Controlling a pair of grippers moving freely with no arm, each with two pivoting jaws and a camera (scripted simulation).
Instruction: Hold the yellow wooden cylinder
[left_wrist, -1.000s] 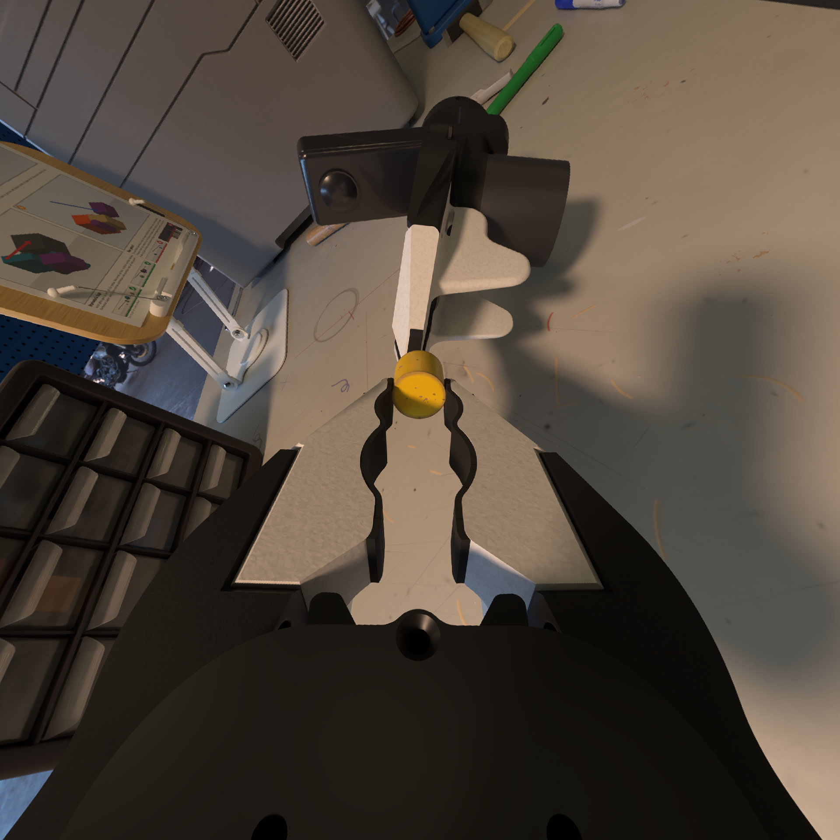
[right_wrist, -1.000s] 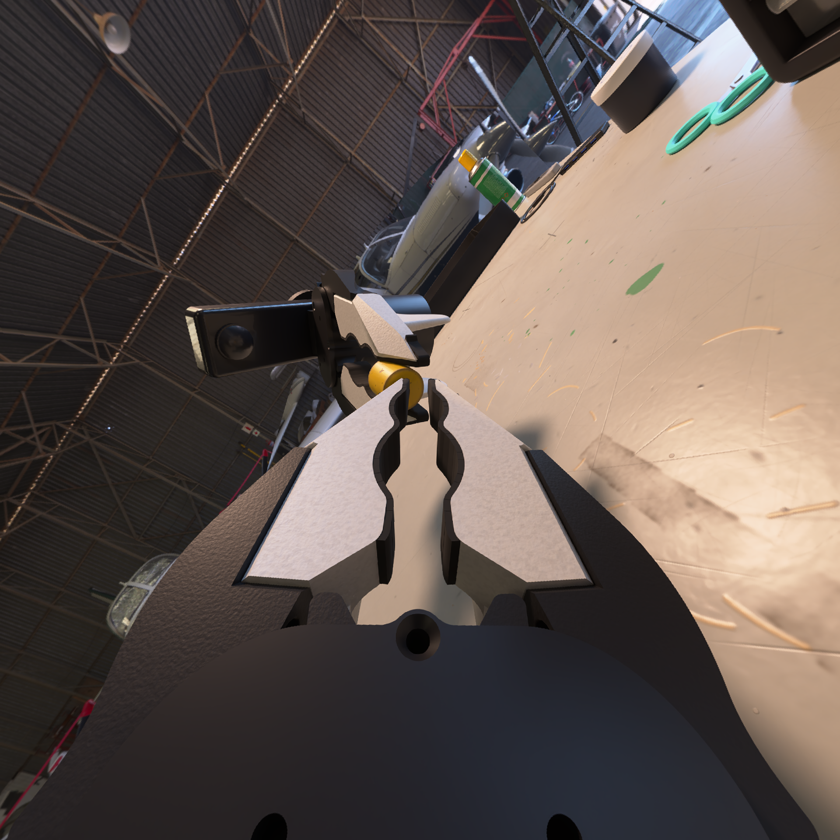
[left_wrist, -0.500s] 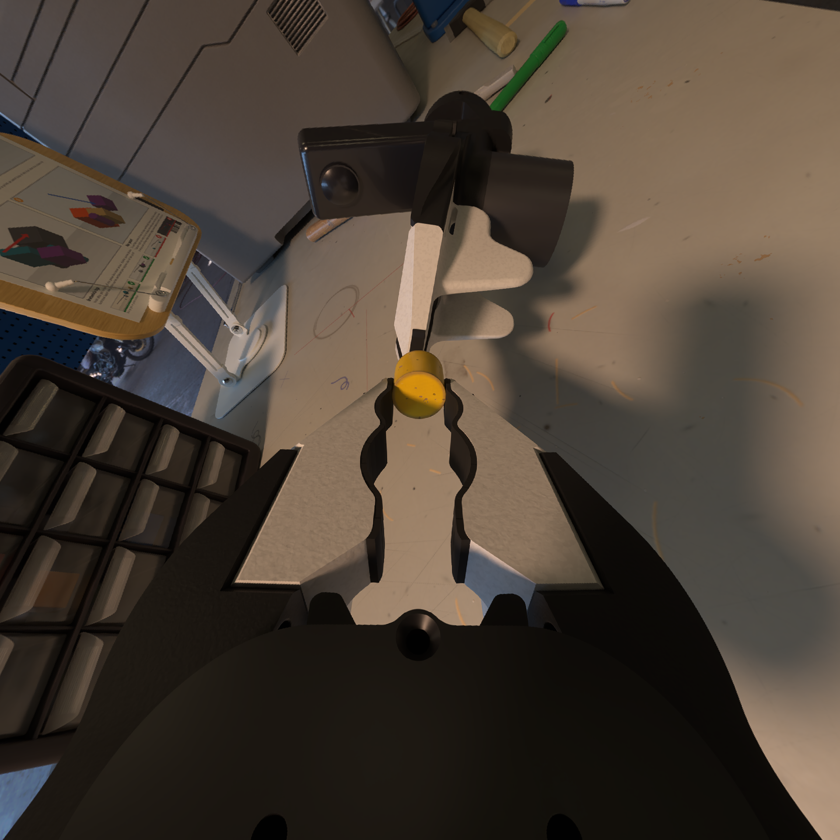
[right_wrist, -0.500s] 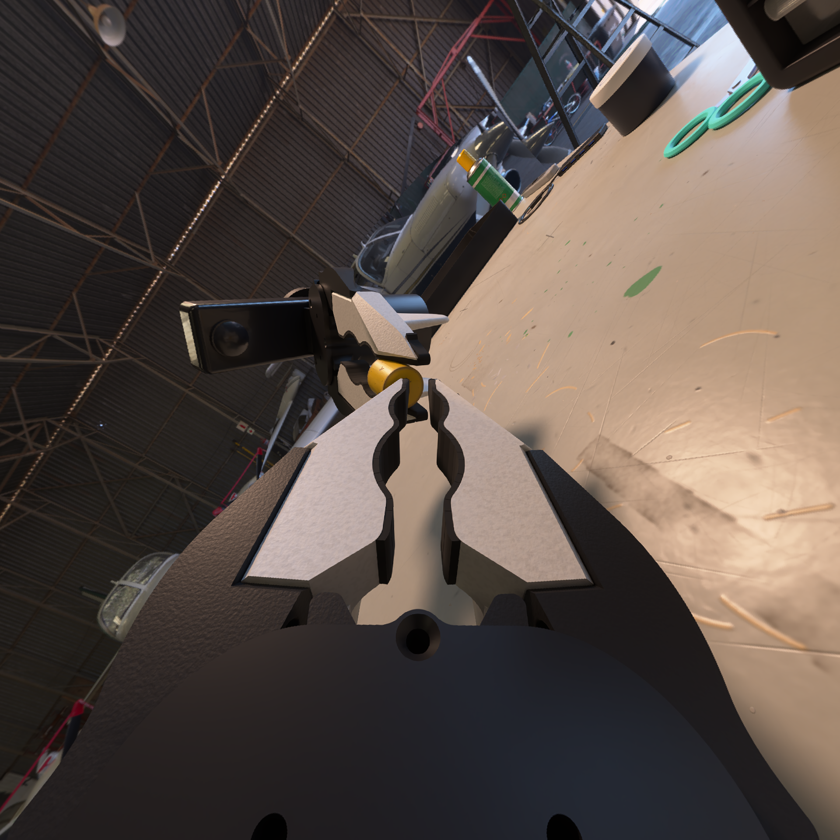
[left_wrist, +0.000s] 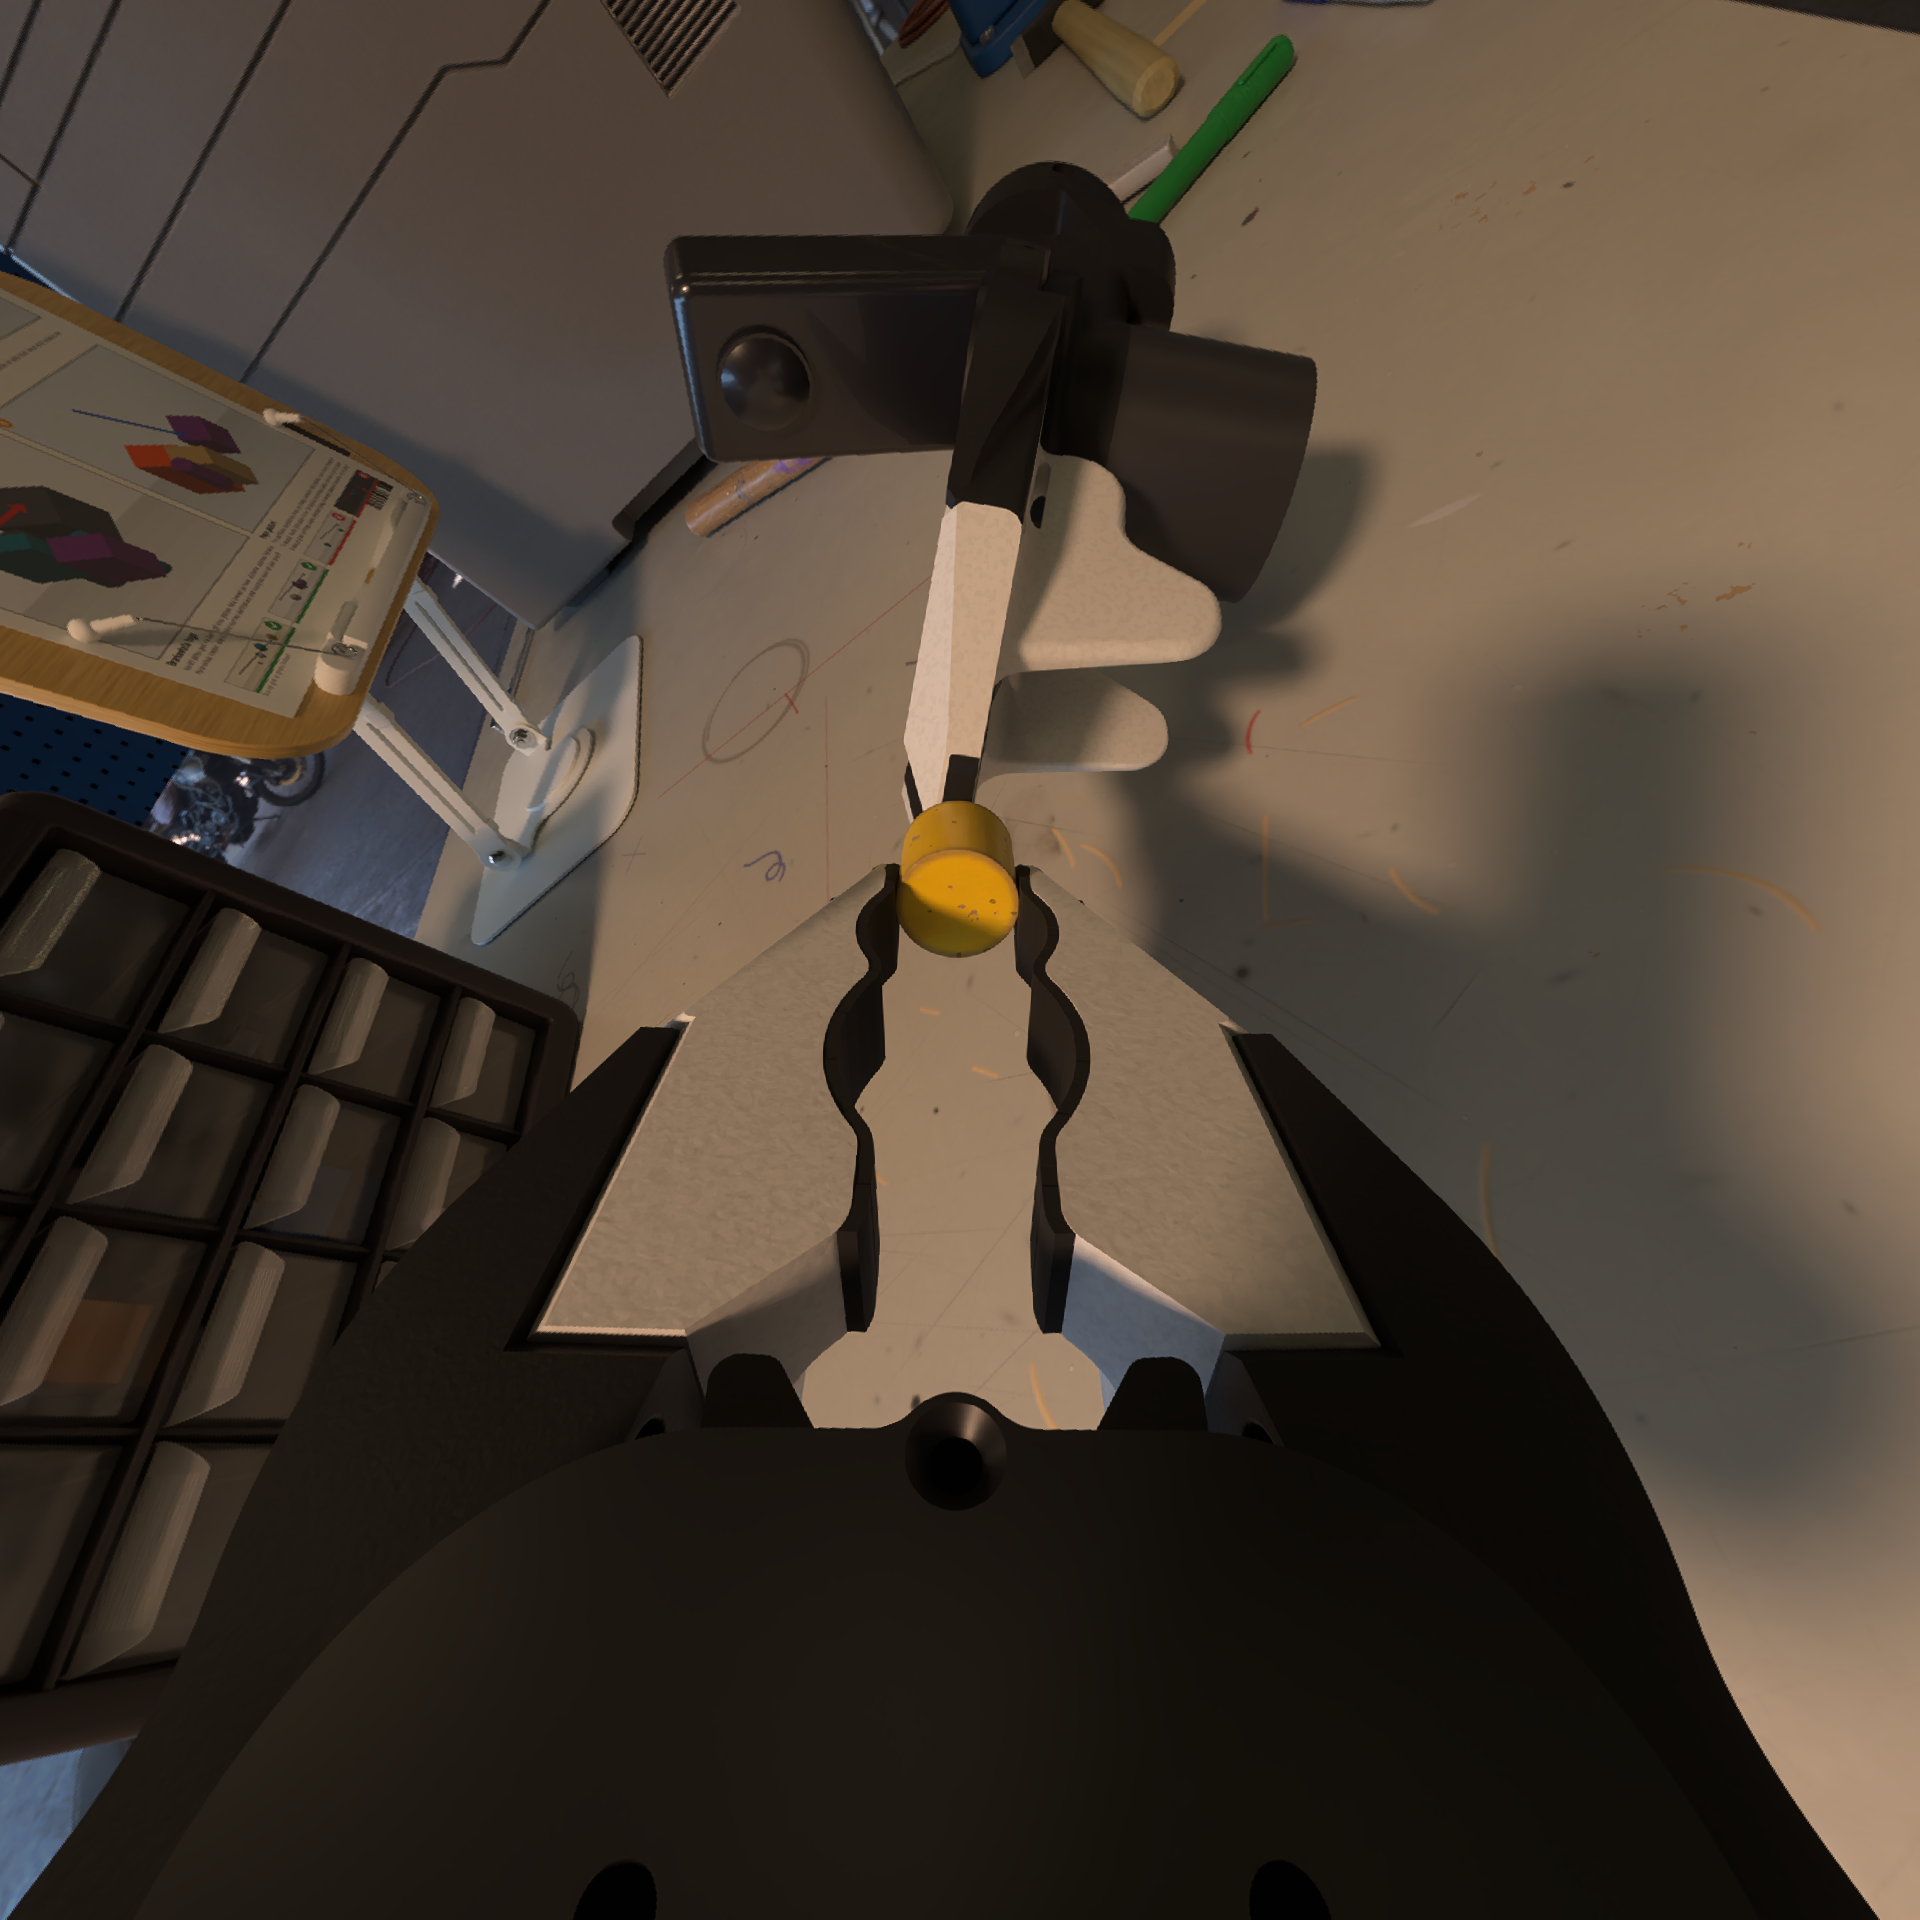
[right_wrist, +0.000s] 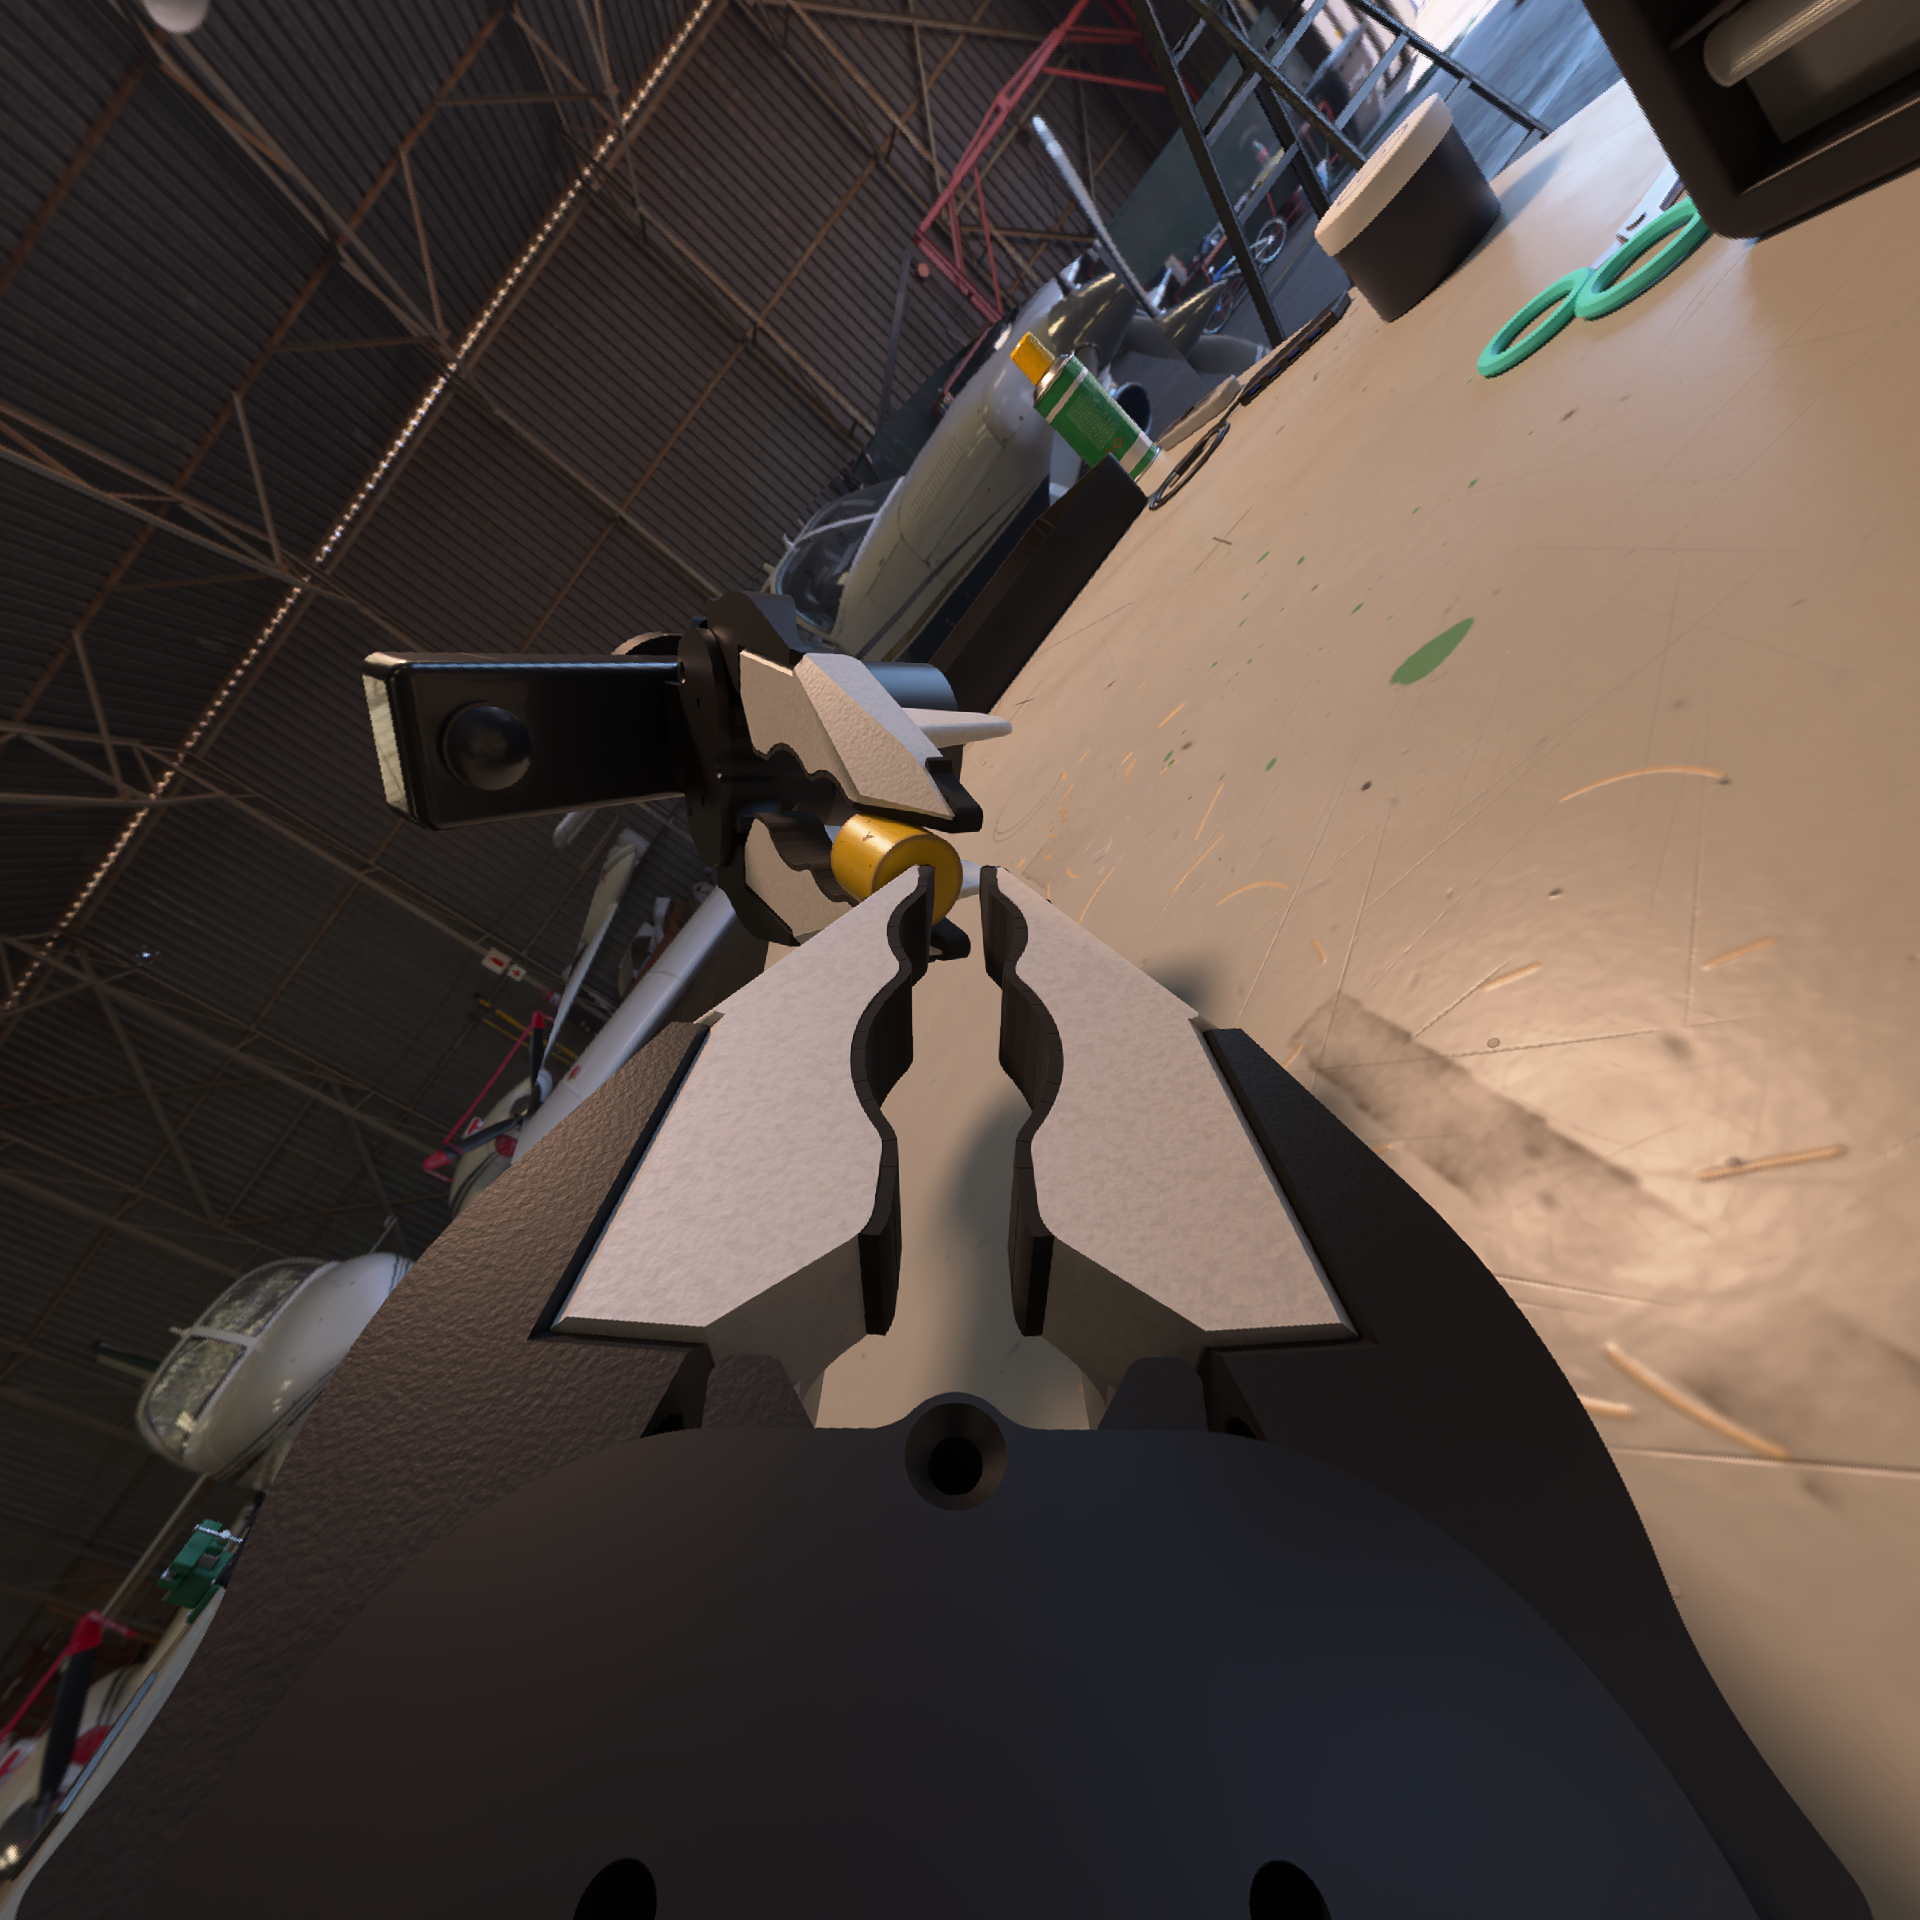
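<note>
While a dark hangar roof (right_wrist: 343, 343) with parked aircraft rises behind it, the scuffed beige worktop (left_wrist: 1558, 935) carries a grey cabinet (left_wrist: 416, 208), a black compartment tray (left_wrist: 208, 1143), a board with a printed sheet (left_wrist: 187, 540) too small to read, and a green labelled spray can (right_wrist: 1091, 410). The left gripper (left_wrist: 956, 894) and right gripper (right_wrist: 951, 888) each clamp an end of the yellow cylinder (left_wrist: 956, 899), lifted above the top.

Warm side light, dim overall — tabletop (left_wrist: 1558, 312) brightest at right edge, broad soft shadows (left_wrist: 1558, 831) across it. Right wrist view: glare on tabletop (right_wrist: 1662, 1195), dark hangar roof (right_wrist: 312, 364). Sharp focus — wide-angle bending at edges.
</note>
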